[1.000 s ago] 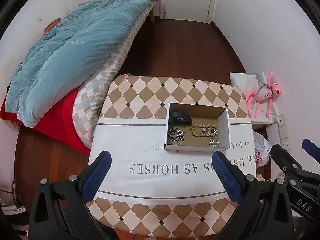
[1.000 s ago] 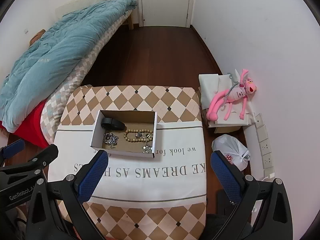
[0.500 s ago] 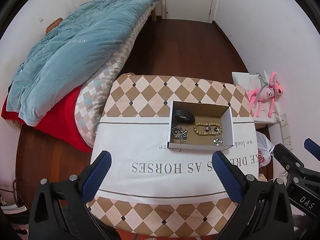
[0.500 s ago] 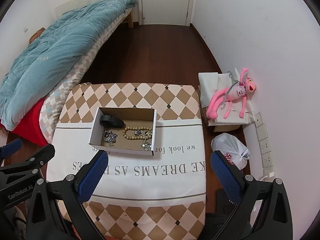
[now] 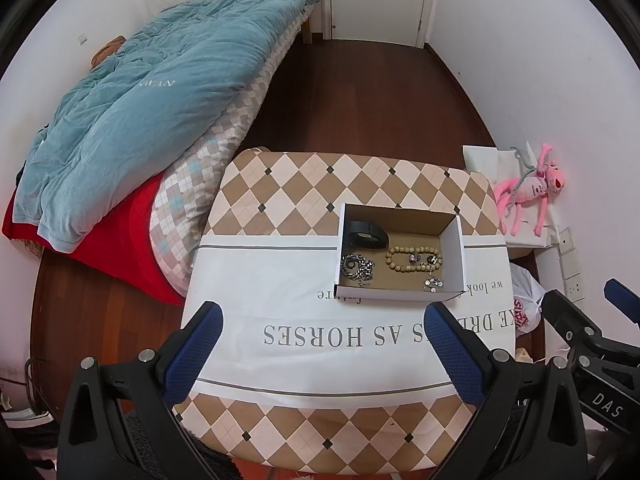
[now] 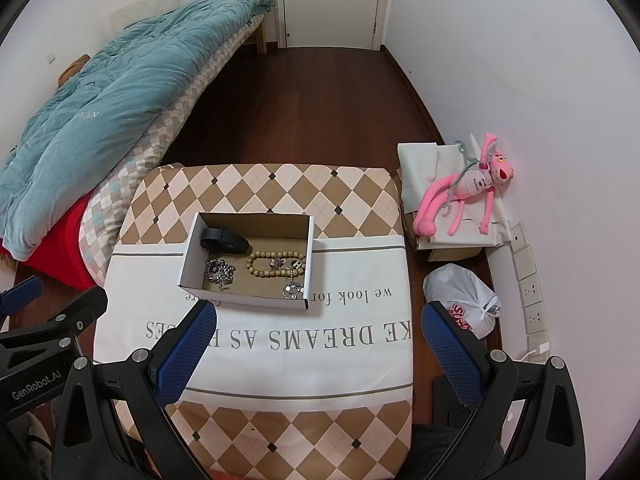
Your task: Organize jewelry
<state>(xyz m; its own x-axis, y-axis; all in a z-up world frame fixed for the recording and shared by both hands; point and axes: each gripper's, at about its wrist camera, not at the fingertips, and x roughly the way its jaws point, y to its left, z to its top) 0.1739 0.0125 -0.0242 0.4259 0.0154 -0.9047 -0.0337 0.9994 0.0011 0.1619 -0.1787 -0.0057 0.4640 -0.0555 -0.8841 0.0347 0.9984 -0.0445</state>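
A shallow cardboard box (image 5: 456, 252) (image 6: 188, 256) sits on the cloth-covered table (image 5: 280, 280) (image 6: 360, 280). Inside lie a black band (image 5: 366, 236) (image 6: 224, 240), a wooden bead bracelet (image 5: 414, 258) (image 6: 276, 264), a silver chain (image 5: 358, 266) (image 6: 218, 270) and small silver pieces (image 5: 433, 282) (image 6: 293, 289). My left gripper (image 5: 324, 352) is open and empty, high above the table's near side. My right gripper (image 6: 316, 350) is open and empty, likewise held above the near side. Each gripper shows at the edge of the other's view.
A bed with a blue quilt (image 5: 160, 92) (image 6: 100, 92) stands left of the table. A pink plush toy (image 5: 528, 192) (image 6: 464, 188) lies on white boxes by the right wall, with a plastic bag (image 6: 464, 296) below. Dark wood floor runs to the door.
Both grippers have drifted slightly back and up, so the table and box sit a little further away in view. The jaws stay open. The jewelry has not moved.
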